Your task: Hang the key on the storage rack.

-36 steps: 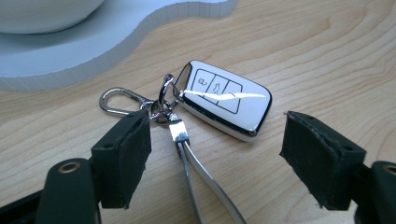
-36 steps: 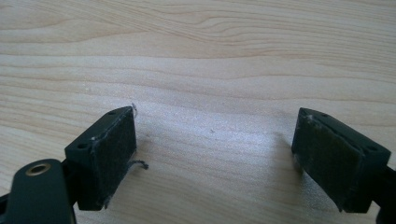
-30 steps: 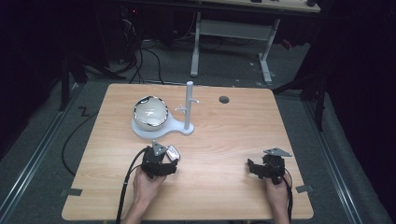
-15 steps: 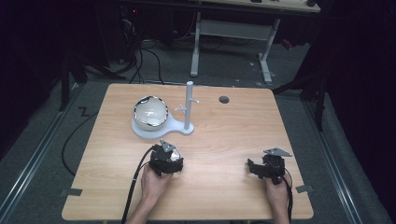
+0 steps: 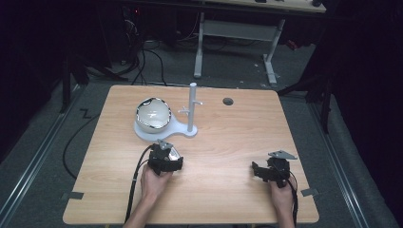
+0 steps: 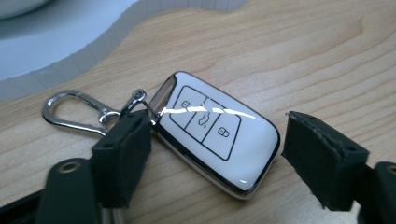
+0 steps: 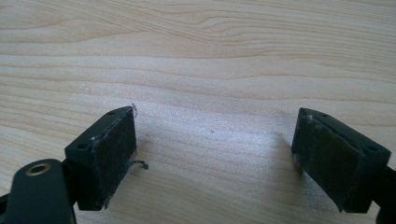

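Jaws of the left gripper [image 6: 212, 154] stand wide apart, one on each side of a white car key fob [image 6: 215, 133] that lies flat on the wooden table [image 6: 303, 56]. Its silver clip [image 6: 70, 112] points at the white stand base [image 6: 60, 42]. The right gripper [image 7: 215, 154] is open too, holding nothing, low over bare wood.

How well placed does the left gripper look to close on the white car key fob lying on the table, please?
Probably well placed: the left gripper is open, its pads either side of the key fob, nothing between them. The metal clip lies just beyond the near pad.
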`<state>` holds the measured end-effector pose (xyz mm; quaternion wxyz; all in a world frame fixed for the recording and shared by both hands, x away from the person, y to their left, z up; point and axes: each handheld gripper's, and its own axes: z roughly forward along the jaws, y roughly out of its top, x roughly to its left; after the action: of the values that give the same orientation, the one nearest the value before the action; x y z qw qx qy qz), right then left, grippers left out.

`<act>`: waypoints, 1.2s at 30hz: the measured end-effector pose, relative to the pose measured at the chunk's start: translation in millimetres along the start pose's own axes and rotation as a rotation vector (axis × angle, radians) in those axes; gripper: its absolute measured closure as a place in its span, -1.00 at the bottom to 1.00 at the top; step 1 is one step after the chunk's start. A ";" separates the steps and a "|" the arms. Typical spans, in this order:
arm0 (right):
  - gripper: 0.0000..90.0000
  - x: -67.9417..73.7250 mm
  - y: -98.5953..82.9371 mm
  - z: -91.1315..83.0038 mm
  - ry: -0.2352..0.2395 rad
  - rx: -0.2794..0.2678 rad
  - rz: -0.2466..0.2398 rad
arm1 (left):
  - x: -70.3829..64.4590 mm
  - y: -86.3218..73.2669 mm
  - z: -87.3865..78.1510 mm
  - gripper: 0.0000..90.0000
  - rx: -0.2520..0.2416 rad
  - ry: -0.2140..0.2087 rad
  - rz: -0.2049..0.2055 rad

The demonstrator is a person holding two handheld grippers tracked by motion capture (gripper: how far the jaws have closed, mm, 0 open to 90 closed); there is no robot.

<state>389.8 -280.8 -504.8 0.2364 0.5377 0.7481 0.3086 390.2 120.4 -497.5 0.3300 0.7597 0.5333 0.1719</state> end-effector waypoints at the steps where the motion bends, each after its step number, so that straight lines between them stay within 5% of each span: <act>1: -0.69 0.0 0.0 0.0 0.000 0.000 0.000 | -0.1 2.0 1.0 -0.51 0.008 0.003 0.005; 9: -0.69 0.0 0.0 0.0 0.000 0.000 0.000 | 1.6 6.4 6.6 -0.56 -0.009 0.014 -0.031; 16: -0.69 0.0 0.0 0.0 0.000 0.000 0.000 | 0.8 5.1 7.0 -0.30 -0.014 0.093 0.015; 24: -0.69 -0.3 0.0 0.1 0.000 -0.001 -0.004 | 9.3 3.0 0.2 0.07 -0.007 0.087 0.022; 36: -0.69 -0.2 0.0 0.0 0.000 0.000 -0.002 | 14.3 0.7 -7.4 0.10 -0.031 0.066 0.053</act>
<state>389.9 -280.9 -504.8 0.2368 0.5368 0.7487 0.3086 391.4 135.8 -492.9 0.3190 0.7623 0.5209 0.2139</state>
